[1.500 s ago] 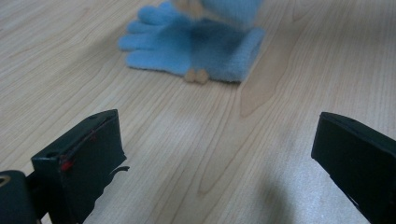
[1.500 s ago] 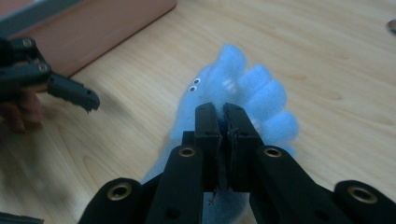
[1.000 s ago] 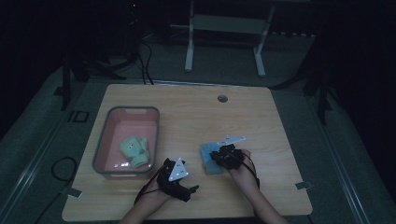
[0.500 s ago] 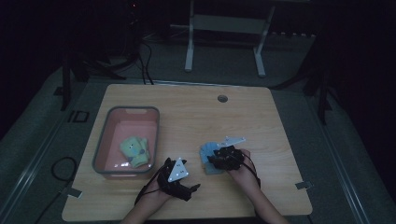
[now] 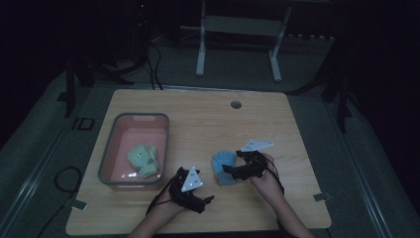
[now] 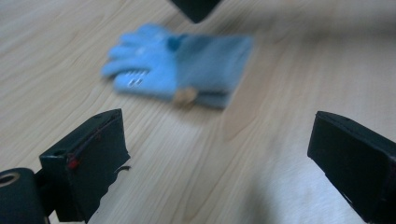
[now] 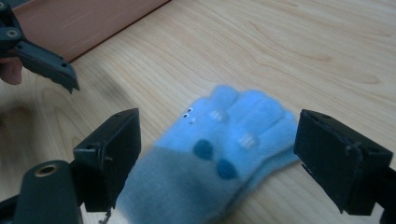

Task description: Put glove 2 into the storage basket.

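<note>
Right gripper point(image 7: 215, 154): jaws spread wide, having just been opening, pads standing clear on either side of the blue glove point(image 7: 219, 154), which lies between them, flat on the wooden table point(image 7: 299, 51). Glove seen fingers away from the camera in the right gripper view, light blue at the finger end, darker grey-blue at the cuff, with two dark spots and small white marks on the back. In the high view, same right gripper point(image 5: 237, 171) at the glove's right edge, grey plate above it, hand behind. Blue glove point(image 5: 223, 166) resting near the table's front, just right of centre.

Left gripper point(image 6: 215, 158): jaws wide apart, nothing between them but bare tabletop. Blue glove point(image 6: 177, 65) farther off in the left gripper view, blurred, lying flat. In the high view, left gripper point(image 5: 205, 201) low at the front edge, near the glove and short of it.

Further left, well apart from the glove: pink bin point(image 5: 111, 148) with a grey rim, standing on the table's left half. Inside it, a yellow-green glove point(image 5: 143, 161) lying toward the bin's near right corner, rest of the bin floor bare. Corner of that bin point(image 7: 84, 23) at the top left of the right gripper view.
</note>
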Tool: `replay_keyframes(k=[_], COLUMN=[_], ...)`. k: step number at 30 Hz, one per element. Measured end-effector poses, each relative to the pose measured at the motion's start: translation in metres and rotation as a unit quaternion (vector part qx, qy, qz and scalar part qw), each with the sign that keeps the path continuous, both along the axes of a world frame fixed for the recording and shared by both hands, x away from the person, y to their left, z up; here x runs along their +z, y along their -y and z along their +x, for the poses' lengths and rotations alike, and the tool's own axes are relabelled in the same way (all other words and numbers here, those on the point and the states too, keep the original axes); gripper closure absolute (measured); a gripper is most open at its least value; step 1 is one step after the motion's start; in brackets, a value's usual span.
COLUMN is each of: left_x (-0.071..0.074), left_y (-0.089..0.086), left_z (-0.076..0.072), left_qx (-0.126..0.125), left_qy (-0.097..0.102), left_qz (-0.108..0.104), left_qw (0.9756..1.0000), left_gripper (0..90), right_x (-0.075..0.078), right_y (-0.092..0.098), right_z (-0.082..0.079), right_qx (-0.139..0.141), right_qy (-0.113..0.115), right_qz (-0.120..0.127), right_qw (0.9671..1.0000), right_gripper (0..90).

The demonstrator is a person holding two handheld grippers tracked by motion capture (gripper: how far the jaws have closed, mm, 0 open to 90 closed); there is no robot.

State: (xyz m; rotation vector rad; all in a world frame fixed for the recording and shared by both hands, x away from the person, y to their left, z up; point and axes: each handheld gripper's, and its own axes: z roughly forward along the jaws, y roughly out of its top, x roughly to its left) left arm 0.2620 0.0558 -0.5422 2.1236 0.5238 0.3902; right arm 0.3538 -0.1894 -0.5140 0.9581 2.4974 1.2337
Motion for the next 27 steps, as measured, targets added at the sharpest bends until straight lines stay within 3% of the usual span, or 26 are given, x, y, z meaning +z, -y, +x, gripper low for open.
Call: replay_keyframes(k=[1,3,6,8,10,13,16,17,21,27], left_x=[0.001,0.003,0.003,0.002,0.0,-0.002,-0.002,-0.002,-0.007,-0.013], left_y=[0.002,0.006,0.014,0.02,0.028,0.039,0.048,0.048,0.06,0.067], left_z=[0.0,0.002,0.006,0.011,0.018,0.027,0.034,0.034,0.045,0.051], left_qx=[-0.004,-0.014,-0.031,-0.044,-0.057,-0.071,-0.086,-0.086,-0.115,-0.121], left_qy=[0.005,0.005,0.01,0.007,0.005,-0.003,-0.002,-0.002,0.012,0.023], left_qz=[-0.001,-0.007,-0.001,0.004,0.011,0.021,0.034,0.034,0.067,0.098], left_qw=[1.0,0.9999,0.9995,0.999,0.9983,0.9973,0.9957,0.9957,0.9911,0.9875], left_gripper=[5.9,7.1,12.7,15.2,15.4,16.8,20.3,21.8,31.8,38.5], right_x=[0.004,0.01,0.018,0.021,0.021,0.014,0.007,0.007,-0.011,-0.03], right_y=[0.005,0.01,0.014,0.014,0.011,0.004,-0.001,-0.001,-0.007,-0.008], right_z=[0.003,0.007,0.012,0.013,0.016,0.022,0.031,0.031,0.045,0.051], right_qx=[-0.01,-0.019,-0.032,-0.032,-0.022,-0.018,-0.009,-0.009,-0.016,-0.021], right_qy=[0.01,0.0,0.004,0.008,-0.007,-0.011,-0.029,-0.029,-0.038,-0.065], right_qz=[0.004,0.012,0.007,0.011,0.018,-0.014,-0.013,-0.013,-0.036,-0.049], right_qw=[0.9999,0.9997,0.9995,0.9994,0.9996,0.9997,0.9995,0.9995,0.9985,0.9965], right_gripper=[14.1,14.1,13.3,11.2,11.3,22.3,33.2,33.2,36.7,36.0])
